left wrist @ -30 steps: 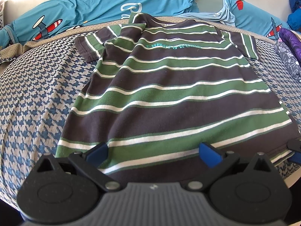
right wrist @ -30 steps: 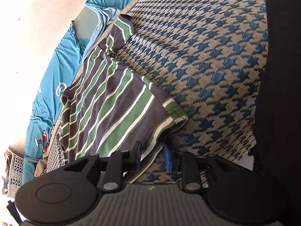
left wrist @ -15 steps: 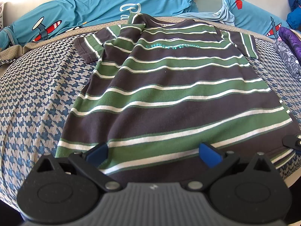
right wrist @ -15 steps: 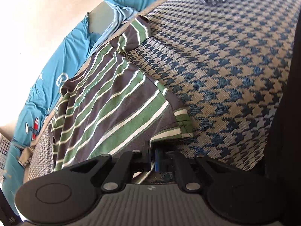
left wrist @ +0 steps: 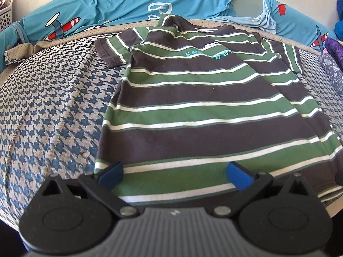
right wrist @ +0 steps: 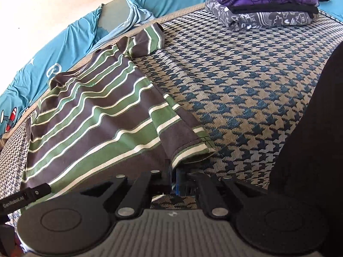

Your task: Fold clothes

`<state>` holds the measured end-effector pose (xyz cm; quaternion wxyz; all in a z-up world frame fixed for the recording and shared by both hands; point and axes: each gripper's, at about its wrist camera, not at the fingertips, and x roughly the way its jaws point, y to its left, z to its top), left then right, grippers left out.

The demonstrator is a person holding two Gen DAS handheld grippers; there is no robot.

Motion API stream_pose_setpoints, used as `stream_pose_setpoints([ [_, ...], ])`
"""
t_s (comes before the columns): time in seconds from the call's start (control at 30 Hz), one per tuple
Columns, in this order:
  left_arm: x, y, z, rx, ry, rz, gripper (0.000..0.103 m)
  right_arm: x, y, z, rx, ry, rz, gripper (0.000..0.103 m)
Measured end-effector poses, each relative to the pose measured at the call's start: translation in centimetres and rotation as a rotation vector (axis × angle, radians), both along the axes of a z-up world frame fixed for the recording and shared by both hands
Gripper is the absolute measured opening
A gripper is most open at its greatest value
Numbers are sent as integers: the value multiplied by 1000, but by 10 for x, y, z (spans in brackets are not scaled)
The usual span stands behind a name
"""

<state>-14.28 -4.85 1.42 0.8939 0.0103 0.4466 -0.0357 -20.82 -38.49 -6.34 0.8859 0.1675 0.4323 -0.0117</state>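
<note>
Your right gripper (right wrist: 174, 176) pinches the green-and-brown striped cotton T-shirt (left wrist: 205, 111) at its hem corner near the bed's front edge, lifting it; your left gripper (left wrist: 174, 171) gapes wide, empty. Judging by this, a lengthwise fold is in hand: carry that side leftward across.

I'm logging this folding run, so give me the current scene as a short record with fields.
garment: green, brown and white striped T-shirt, spread on the bed
surface: blue and beige houndstooth bed cover
left gripper: open, over the shirt's hem
right gripper: shut on the shirt's hem near its corner, that side lifted and folding over
nearby: folded purple and grey clothes stack
</note>
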Motion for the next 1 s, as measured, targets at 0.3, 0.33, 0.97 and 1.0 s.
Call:
stream_pose_setpoints([
  [0.3, -3, 1, 0, 15, 4, 6, 103, -10, -5, 8, -22, -16, -28, 9],
  [0.33, -3, 0, 0, 19, 4, 5, 103, -12, -5, 10, -23, -19, -28, 10],
  [0.97, -2, -4, -2, 32, 25, 6, 103, 9, 20, 40, -31, -84, 185, 25],
  [1.0, -2, -4, -3, 32, 25, 8, 103, 13, 23, 38, -35, -77, 204, 25],
])
